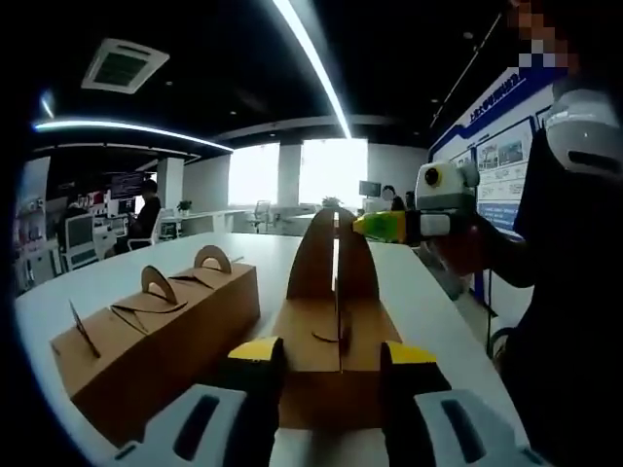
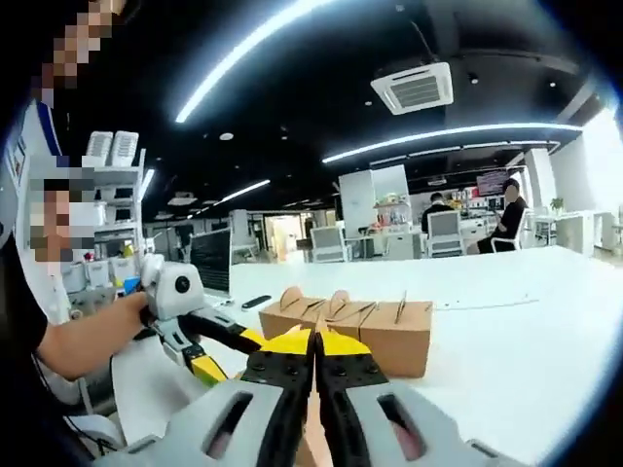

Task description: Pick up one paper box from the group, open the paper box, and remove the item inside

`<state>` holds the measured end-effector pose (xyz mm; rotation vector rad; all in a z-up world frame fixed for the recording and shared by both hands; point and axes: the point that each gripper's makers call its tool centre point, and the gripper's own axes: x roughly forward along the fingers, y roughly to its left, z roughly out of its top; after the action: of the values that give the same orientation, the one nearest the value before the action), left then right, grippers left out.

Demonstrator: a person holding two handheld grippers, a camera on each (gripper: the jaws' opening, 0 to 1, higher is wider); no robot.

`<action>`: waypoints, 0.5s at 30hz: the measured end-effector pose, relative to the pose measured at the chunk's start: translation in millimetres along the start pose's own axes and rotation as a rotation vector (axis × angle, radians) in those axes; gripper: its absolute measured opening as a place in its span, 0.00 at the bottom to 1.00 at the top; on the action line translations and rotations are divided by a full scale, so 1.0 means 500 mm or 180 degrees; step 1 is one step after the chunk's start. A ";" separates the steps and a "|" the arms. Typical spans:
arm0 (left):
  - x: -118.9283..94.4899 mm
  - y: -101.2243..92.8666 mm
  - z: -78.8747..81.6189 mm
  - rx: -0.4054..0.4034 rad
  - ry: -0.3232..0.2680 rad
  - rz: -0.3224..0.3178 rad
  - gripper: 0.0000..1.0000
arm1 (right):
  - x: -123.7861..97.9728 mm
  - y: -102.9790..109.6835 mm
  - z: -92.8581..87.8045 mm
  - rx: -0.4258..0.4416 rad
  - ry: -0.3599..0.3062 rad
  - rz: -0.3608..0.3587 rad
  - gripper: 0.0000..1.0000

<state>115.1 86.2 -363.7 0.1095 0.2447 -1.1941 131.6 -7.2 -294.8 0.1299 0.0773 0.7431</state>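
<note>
Left gripper view — second paper box [image 1: 156, 336] beside held paper box [image 1: 334, 326]

The left gripper view is looking low across a white table [image 1: 243, 255] toward bright windows [image 1: 331, 170] at the far end of an office, sitting very close to an open cardboard box [image 1: 336, 321] between its own jaws. The right gripper view is facing the opposite way, toward desks and seated people [image 2: 506, 219] deep in the room, also riding low over the table [image 2: 526, 321]. Both views are taking in the closed box [image 1: 161, 336] [image 2: 365, 326] lying on the table, seen from opposite sides. Each is also catching the other gripper: the right gripper [image 1: 375, 226] is showing in the left gripper view, the left gripper [image 2: 234, 345] in the right.
</note>
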 end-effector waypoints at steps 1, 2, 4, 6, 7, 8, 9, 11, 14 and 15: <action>0.000 -0.001 0.000 0.0000 -0.0001 -0.0005 0.41 | -0.002 -0.005 0.000 0.0022 0.0008 -0.0014 0.03; 0.000 -0.001 0.000 -0.0001 0.0000 -0.0010 0.41 | -0.003 -0.008 0.000 0.0032 0.0010 -0.0020 0.03; -0.001 -0.001 0.001 0.0002 0.0005 -0.0016 0.41 | -0.005 -0.013 -0.001 0.0067 0.0018 -0.0040 0.03; -0.001 -0.002 0.001 0.0009 0.0012 -0.0020 0.41 | -0.005 -0.015 -0.002 0.0127 0.0013 -0.0029 0.03; -0.001 0.001 0.000 0.0009 0.0009 -0.0023 0.41 | -0.005 -0.017 -0.003 0.0155 0.0014 -0.0028 0.03; -0.002 0.002 0.000 0.0008 0.0003 -0.0024 0.41 | -0.005 -0.021 -0.004 0.0174 0.0021 -0.0037 0.03; -0.002 0.002 0.000 0.0006 -0.0007 -0.0024 0.41 | -0.006 -0.026 -0.006 0.0177 0.0031 -0.0063 0.03; -0.003 0.000 0.002 0.0003 -0.0036 -0.0027 0.41 | -0.007 -0.037 -0.010 0.0186 0.0051 -0.0112 0.03; -0.003 0.002 0.003 -0.0014 -0.0071 -0.0030 0.39 | -0.010 -0.046 -0.015 0.0177 0.0061 -0.0163 0.03; -0.003 0.002 0.003 -0.0017 -0.0077 -0.0028 0.39 | -0.011 -0.051 -0.017 0.0156 0.0065 -0.0198 0.03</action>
<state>115.8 87.4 -362.0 0.0893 0.2275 -1.2028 143.5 -28.8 -306.8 0.1659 0.1185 0.6808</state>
